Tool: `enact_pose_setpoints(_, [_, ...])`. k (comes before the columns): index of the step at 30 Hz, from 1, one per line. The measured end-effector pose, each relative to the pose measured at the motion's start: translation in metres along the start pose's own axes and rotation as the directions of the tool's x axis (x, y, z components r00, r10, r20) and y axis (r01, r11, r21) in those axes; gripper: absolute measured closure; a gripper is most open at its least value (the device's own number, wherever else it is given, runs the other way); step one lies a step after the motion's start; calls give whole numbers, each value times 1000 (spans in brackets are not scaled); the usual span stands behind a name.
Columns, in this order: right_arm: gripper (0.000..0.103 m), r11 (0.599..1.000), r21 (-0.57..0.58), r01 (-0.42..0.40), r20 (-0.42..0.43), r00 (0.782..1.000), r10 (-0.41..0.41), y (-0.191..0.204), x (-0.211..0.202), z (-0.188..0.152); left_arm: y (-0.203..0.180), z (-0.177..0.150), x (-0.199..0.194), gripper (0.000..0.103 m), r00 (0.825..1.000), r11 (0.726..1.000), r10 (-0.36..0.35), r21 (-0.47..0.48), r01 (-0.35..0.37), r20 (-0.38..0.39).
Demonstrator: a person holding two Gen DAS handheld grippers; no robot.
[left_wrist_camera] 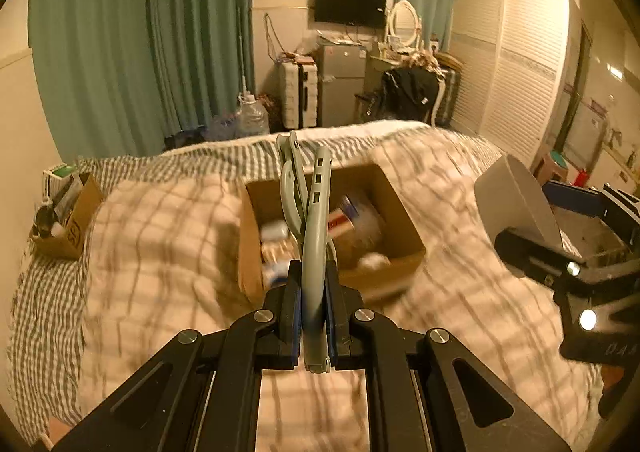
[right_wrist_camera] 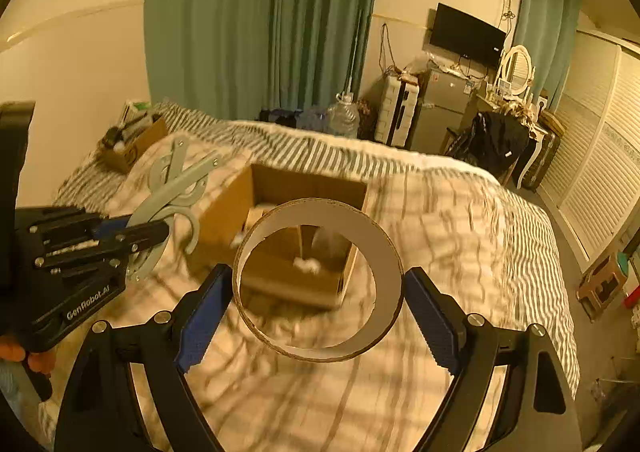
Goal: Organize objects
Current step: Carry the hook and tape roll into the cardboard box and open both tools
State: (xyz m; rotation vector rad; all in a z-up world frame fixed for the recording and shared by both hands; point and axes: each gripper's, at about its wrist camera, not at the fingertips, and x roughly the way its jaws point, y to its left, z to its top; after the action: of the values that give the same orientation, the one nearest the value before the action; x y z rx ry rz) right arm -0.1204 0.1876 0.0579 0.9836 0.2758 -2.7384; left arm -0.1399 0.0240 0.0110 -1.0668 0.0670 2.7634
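Note:
My left gripper (left_wrist_camera: 313, 272) is shut on a flat grey plastic tool (left_wrist_camera: 316, 220) with curved arms, which stands edge-on above an open cardboard box (left_wrist_camera: 400, 212). From the right wrist view the same tool (right_wrist_camera: 172, 188) shows its rings and straight arm, held by the left gripper (right_wrist_camera: 156, 230) to the left of the box (right_wrist_camera: 224, 220). My right gripper (right_wrist_camera: 320, 276) is shut on a wide white cardboard ring (right_wrist_camera: 384, 252), with a blue pad on each side of it. The ring (left_wrist_camera: 516, 204) and right gripper (left_wrist_camera: 560, 264) hang right of the box. Small items lie blurred inside the box.
The box rests on a bed with a checked blanket (left_wrist_camera: 160, 244). A smaller cardboard box (left_wrist_camera: 76, 228) with bottles sits at the bed's far left corner by the wall. Beyond the bed are green curtains, a water jug (left_wrist_camera: 252, 116), a suitcase, a small fridge and a white wardrobe.

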Motion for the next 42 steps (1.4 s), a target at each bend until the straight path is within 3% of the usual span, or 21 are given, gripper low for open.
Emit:
enact_pose_setpoints(10, [17, 999, 50, -2, -46, 999, 4, -13, 104, 68, 28, 49, 93, 94, 998, 999, 30, -37, -32, -52])
enact_pose_setpoints(19, [17, 999, 25, -24, -106, 994, 27, -5, 192, 64, 30, 43, 169, 94, 993, 1000, 8, -11, -9, -119])
enact_pose_setpoints(23, [16, 996, 51, -78, -98, 992, 83, -12, 203, 58, 29, 37, 176, 93, 993, 1000, -23, 5, 24, -117])
enact_pose_setpoints(26, [10, 995, 69, -71, -71, 995, 76, -15, 200, 56, 28, 37, 171, 90, 995, 1000, -22, 14, 23, -102])
enact_pose_setpoints(28, [9, 995, 81, -66, -53, 996, 70, -19, 190, 59, 27, 37, 166, 83, 995, 1000, -15, 14, 17, -103])
enact_pose_setpoints(33, [8, 995, 90, -38, -25, 999, 41, -24, 156, 65, 26, 40, 134, 48, 998, 1000, 13, 9, -13, -68])
enact_pose_setpoints(42, [3, 992, 113, 52, 59, 997, -58, -38, 47, 66, 20, 56, 38, 11, 997, 999, 45, -24, -43, 59])
